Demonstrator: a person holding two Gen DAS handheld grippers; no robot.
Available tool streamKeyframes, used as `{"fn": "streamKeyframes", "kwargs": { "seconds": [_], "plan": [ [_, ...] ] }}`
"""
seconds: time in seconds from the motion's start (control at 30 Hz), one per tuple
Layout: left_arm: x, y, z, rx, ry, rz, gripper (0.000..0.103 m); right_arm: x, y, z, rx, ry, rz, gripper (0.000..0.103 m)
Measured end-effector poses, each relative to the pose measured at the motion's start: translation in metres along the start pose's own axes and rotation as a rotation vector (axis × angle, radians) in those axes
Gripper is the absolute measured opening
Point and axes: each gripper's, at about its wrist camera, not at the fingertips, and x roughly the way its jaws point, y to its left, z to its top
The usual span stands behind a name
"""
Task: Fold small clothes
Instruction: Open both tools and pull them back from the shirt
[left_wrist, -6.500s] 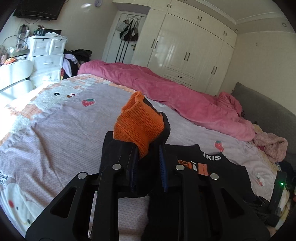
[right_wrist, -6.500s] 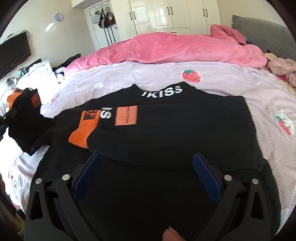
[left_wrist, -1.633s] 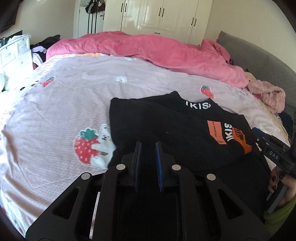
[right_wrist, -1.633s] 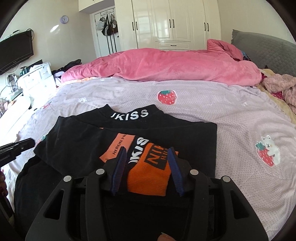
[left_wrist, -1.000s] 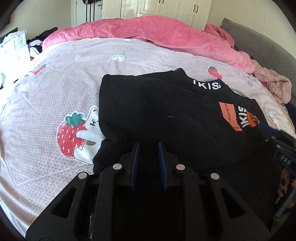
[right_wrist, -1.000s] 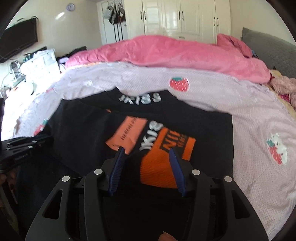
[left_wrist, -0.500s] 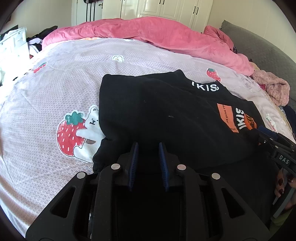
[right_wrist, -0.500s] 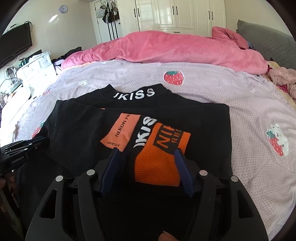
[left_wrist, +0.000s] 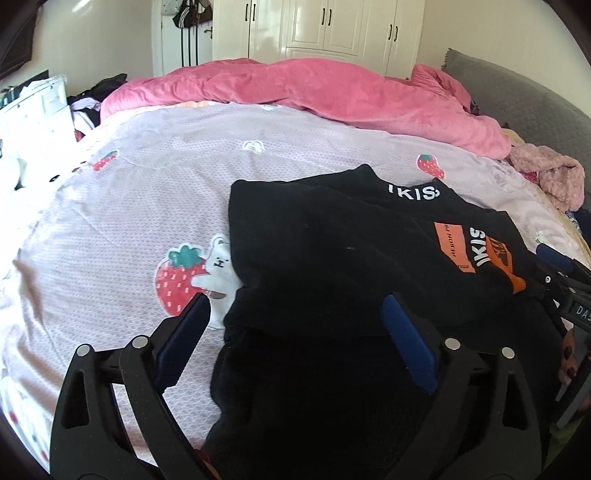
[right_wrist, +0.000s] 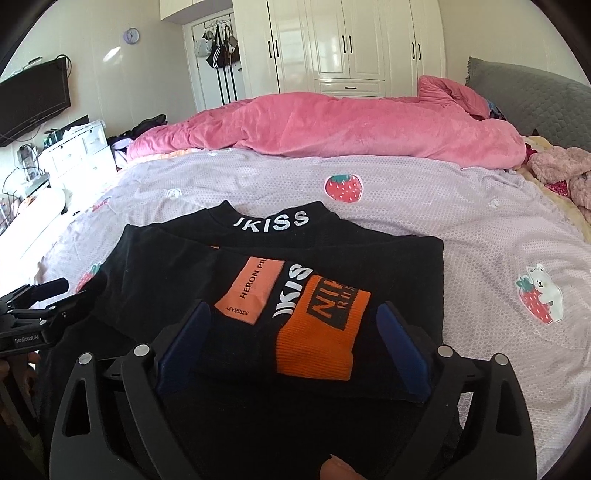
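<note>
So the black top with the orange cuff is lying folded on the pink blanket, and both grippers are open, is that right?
Not quite. The black top with the orange cuff lies on the lilac strawberry-print sheet, not on the pink blanket, which is bunched behind it, as the right wrist view shows. The left gripper and right gripper are opening, pads clear of the fabric.

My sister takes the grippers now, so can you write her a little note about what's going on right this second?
Left gripper: jaws opening, nothing pinched; black fabric lies under them.
Right gripper: jaws opening, pads apart from the orange cuff lying between them.
The black sweater lies on the purple bedsheet, both sleeves folded in over the body, collar pointing at the pink duvet.
Done: sleeves folded across.
Left: probably fold the bottom half up towards the collar, then smooth it flat.
</note>
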Motion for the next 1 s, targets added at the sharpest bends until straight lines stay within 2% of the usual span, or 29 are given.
{"fn": "streamKeyframes", "kwargs": {
  "seconds": [0.07,0.57,1.0],
  "plan": [
    [-0.005,0.002,0.001,-0.007,-0.009,0.004,0.093,-0.002,0.000,0.001,0.001,-0.004,-0.003,0.091],
    [-0.044,0.010,-0.005,-0.022,-0.047,0.043,0.093,-0.044,0.002,-0.003,-0.009,-0.063,0.003,0.092],
    [-0.068,0.021,-0.018,-0.043,-0.054,0.049,0.093,-0.072,-0.008,-0.022,0.019,-0.047,-0.004,0.092]
  ]
}}
